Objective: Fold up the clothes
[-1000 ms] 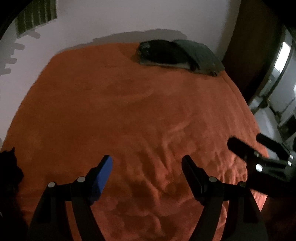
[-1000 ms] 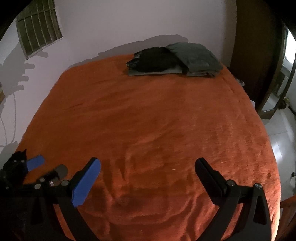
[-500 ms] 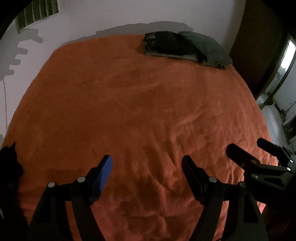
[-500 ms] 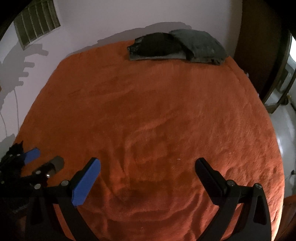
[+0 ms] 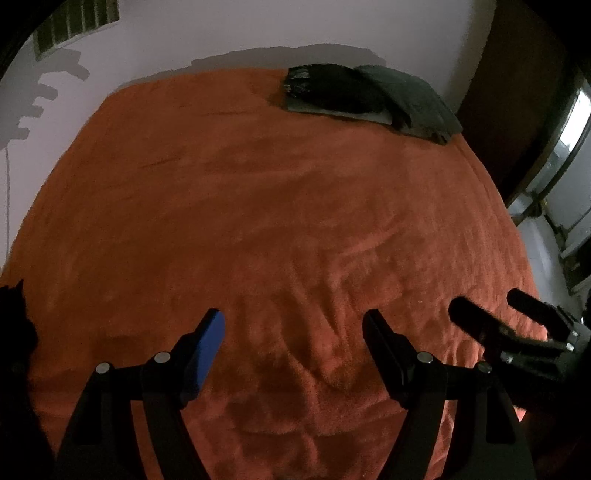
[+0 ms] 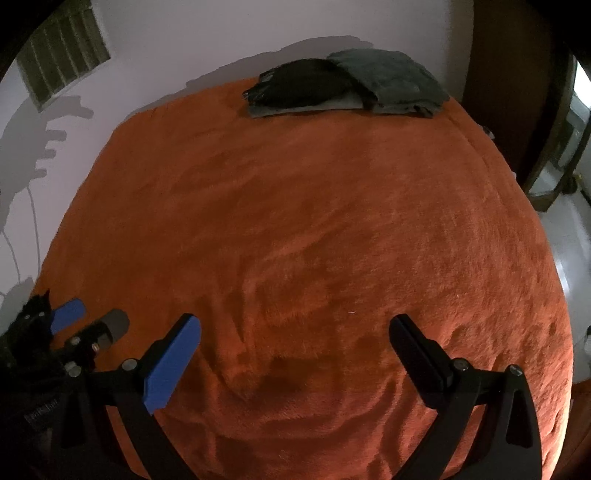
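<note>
Bed: a wide bed [image 5: 258, 206] covered by an orange plush blanket [image 6: 314, 229], its pile rumpled into low ridges near the front edge.
Clothes: a folded stack of clothes [image 5: 365, 98] lies at the far end of the bed, close to the wall; a black garment [image 6: 299, 86] sits on the left of the stack, a grey-green garment [image 6: 388, 79] on the right, the two overlapping on a lighter folded layer beneath.
Left gripper: the left gripper [image 5: 293, 334] hovers above the near part of the blanket, fingers spread wide, nothing between them (one pad is blue, the other black).
Right gripper: the right gripper [image 6: 295, 338] hangs beside it over the same near edge, fingers likewise wide apart and holding nothing; in the left wrist view it shows at the right border [image 5: 495, 314].
Relation to the clothes: both grippers are well apart from the stack, with bare blanket between.
Dark cloth: a dark shape [image 5: 13, 321] juts in at the left edge of the left wrist view; what it is cannot be told.
Wall: a pale wall [image 6: 221, 33] behind the bed carries a slatted vent [image 6: 62, 66] at upper left and finger-like shadows below it.
Right side: a dark wooden door or wardrobe [image 5: 517, 92] stands past the bed's far corner, with light floor [image 6: 569, 251] beyond.
</note>
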A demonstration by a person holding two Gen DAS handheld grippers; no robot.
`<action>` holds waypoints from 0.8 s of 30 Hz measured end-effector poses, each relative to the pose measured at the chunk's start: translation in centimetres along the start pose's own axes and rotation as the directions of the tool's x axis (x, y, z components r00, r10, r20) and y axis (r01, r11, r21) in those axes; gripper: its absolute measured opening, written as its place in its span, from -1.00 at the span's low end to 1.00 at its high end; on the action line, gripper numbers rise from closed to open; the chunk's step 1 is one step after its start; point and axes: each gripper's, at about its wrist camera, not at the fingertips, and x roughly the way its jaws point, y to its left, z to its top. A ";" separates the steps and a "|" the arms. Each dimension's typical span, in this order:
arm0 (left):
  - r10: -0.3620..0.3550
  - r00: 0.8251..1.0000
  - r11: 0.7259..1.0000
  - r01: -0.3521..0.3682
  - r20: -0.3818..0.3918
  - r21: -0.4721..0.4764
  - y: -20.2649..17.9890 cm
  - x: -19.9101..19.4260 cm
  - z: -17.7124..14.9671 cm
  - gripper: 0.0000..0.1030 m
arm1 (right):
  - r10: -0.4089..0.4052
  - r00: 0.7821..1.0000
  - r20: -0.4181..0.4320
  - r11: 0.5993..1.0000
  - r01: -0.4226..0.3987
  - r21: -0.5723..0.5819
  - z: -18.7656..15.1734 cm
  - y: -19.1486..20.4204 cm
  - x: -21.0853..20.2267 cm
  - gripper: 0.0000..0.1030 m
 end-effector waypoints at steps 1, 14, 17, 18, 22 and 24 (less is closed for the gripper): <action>0.000 1.000 1.000 0.000 -0.001 -0.004 0.0 0.0 0.0 0.51 | -0.002 1.000 -0.003 1.000 0.002 -0.010 0.0 0.1 0.0 0.98; 0.001 1.000 1.000 -0.001 -0.010 -0.004 -0.1 0.4 0.4 0.51 | 0.000 1.000 -0.010 1.000 0.000 -0.031 -0.2 0.1 0.0 0.98; 0.000 1.000 1.000 0.000 -0.012 -0.004 -0.1 0.5 0.3 0.51 | -0.002 1.000 -0.014 1.000 0.002 -0.032 -0.3 0.2 0.1 0.98; -0.001 1.000 1.000 0.001 -0.012 -0.004 -0.1 0.5 0.2 0.51 | -0.002 1.000 -0.016 1.000 0.002 -0.031 -0.3 0.2 0.1 0.98; -0.003 1.000 1.000 0.003 -0.020 -0.006 -0.1 0.7 0.2 0.51 | -0.005 1.000 -0.020 1.000 0.005 -0.030 -0.2 0.1 0.3 0.98; -0.006 1.000 1.000 0.005 -0.028 -0.013 -0.1 0.9 0.1 0.51 | -0.009 1.000 -0.019 1.000 0.008 -0.028 -0.3 0.1 0.3 0.98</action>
